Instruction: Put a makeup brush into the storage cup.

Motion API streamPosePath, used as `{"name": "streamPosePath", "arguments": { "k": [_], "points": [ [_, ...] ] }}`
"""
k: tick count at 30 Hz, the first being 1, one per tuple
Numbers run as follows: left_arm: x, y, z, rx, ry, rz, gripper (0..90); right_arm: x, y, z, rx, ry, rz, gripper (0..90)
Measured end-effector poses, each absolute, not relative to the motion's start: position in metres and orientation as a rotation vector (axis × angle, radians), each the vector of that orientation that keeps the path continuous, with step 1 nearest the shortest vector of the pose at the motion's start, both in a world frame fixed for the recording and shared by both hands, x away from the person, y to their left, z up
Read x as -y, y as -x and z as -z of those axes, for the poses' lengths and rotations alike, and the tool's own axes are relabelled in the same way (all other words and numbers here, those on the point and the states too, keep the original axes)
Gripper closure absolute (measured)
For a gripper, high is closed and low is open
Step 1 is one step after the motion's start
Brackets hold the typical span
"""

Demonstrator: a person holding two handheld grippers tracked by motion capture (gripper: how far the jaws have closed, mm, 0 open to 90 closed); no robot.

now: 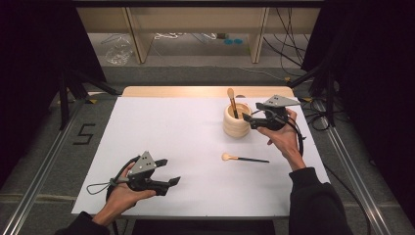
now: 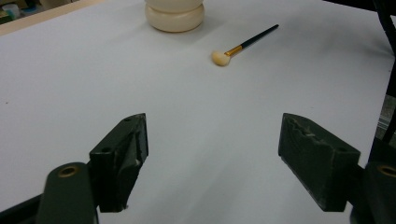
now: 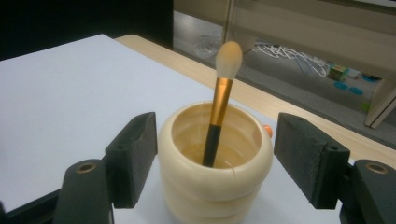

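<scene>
A cream ribbed cup (image 1: 236,122) stands at the back right of the white table mat (image 1: 161,132), with a makeup brush (image 1: 231,101) upright in it, bristles up. Lying flat in front of the cup is a second brush (image 1: 244,158) with a black handle and its pale head to the left. My right gripper (image 1: 250,113) is open just right of the cup. In the right gripper view its jaws (image 3: 215,140) frame the cup (image 3: 215,191) and the standing brush (image 3: 222,93) without pressing on either. My left gripper (image 1: 169,172) is open and empty near the front left, and in its own view its jaws (image 2: 212,140) face the loose brush (image 2: 243,45) and the cup (image 2: 174,14).
The mat covers a wooden table whose bare edge (image 1: 205,91) shows at the back. Metal rails (image 1: 44,166) run along both sides on the floor, and cables (image 1: 288,54) lie beyond the table. Shelving legs (image 1: 137,34) stand behind.
</scene>
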State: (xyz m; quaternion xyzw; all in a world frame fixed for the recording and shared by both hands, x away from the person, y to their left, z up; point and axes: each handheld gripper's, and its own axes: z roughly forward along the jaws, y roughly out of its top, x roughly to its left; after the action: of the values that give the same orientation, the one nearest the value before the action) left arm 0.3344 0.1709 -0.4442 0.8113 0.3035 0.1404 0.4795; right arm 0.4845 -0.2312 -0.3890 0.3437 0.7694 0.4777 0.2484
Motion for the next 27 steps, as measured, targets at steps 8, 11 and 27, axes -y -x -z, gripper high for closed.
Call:
{"name": "streamPosePath", "arguments": {
  "k": [8, 11, 27],
  "points": [
    [-0.171, -0.334, 0.444, -0.74, -1.979, -0.342, 24.4, 0.236, -0.469, 0.389, -2.175, -0.904, -1.236, 31.0],
    [-0.171, -0.334, 0.444, -0.735, -1.982, -0.346, 24.4, 0.235, -0.463, 0.387, -2.195, -0.872, -1.211, 31.0],
    [-0.17, -0.334, 0.444, -0.735, -1.982, -0.342, 24.3, 0.231, -0.445, 0.398, -2.332, -0.799, -1.096, 31.1]
  ]
}}
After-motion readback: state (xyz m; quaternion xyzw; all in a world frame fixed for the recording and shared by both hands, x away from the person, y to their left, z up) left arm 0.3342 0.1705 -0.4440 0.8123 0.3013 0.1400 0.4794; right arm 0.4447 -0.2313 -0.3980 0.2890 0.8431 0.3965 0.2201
